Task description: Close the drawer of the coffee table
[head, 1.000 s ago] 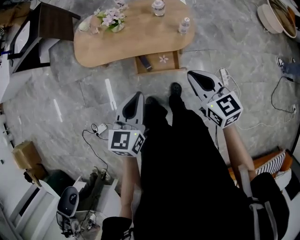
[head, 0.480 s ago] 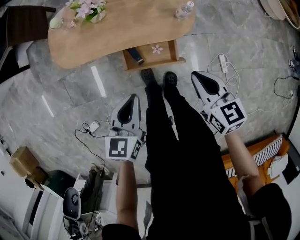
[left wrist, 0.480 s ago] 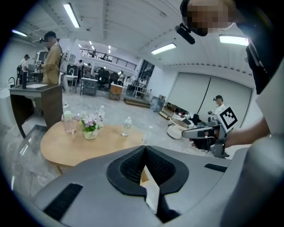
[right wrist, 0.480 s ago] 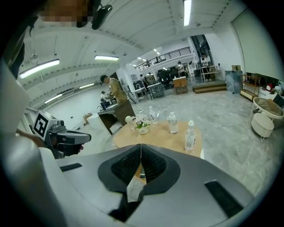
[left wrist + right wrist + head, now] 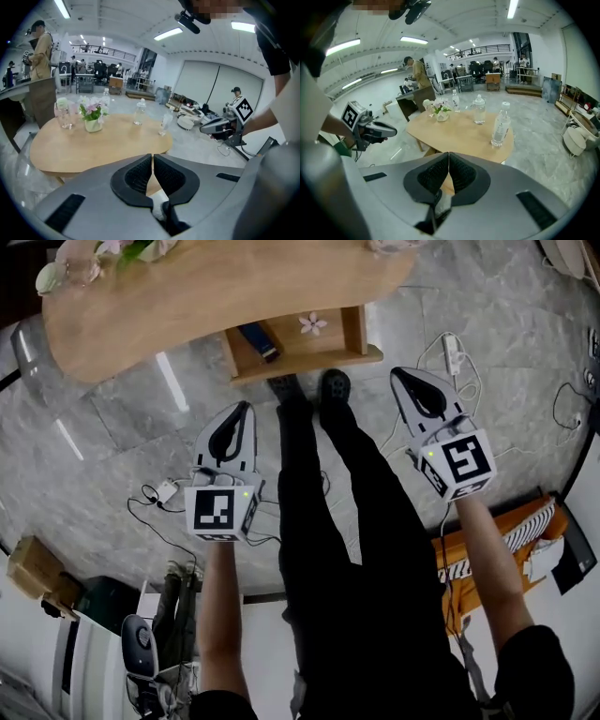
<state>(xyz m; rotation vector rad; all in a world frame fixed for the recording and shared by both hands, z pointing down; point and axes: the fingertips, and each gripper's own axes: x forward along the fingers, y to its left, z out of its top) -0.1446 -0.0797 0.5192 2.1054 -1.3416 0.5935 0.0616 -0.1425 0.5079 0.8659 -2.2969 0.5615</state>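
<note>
The coffee table [image 5: 187,306] fills the top of the head view, and its drawer [image 5: 309,362] stands open, pulled out from under the table's near edge toward the person. A dark flat thing [image 5: 258,338] and a small pink flower [image 5: 312,322] lie inside it. The person's shoes [image 5: 335,387] are just short of the drawer's front board.

The left gripper [image 5: 242,411] hangs on the near side of the table, left of the drawer and apart from it. The right gripper [image 5: 401,377] hangs on the same near side, right of the drawer and also clear of it. Each gripper's own view shows its two dark pads pressed tip to tip with nothing caught between them, so both are closed and empty. Both look out across the tabletop with its flowers [image 5: 92,117] and bottles [image 5: 501,124].

By the look of it this is the approach: no gripper has reached the drawer, and the closing itself has not begun.

The next move probably calls for bringing one closed tip, or both, against the front board and pushing it straight toward the table. Pressing near the board's middle, or evenly at both ends, should keep the drawer from skewing on its runners. The things inside seem to lie low enough to pass under the tabletop.
</note>
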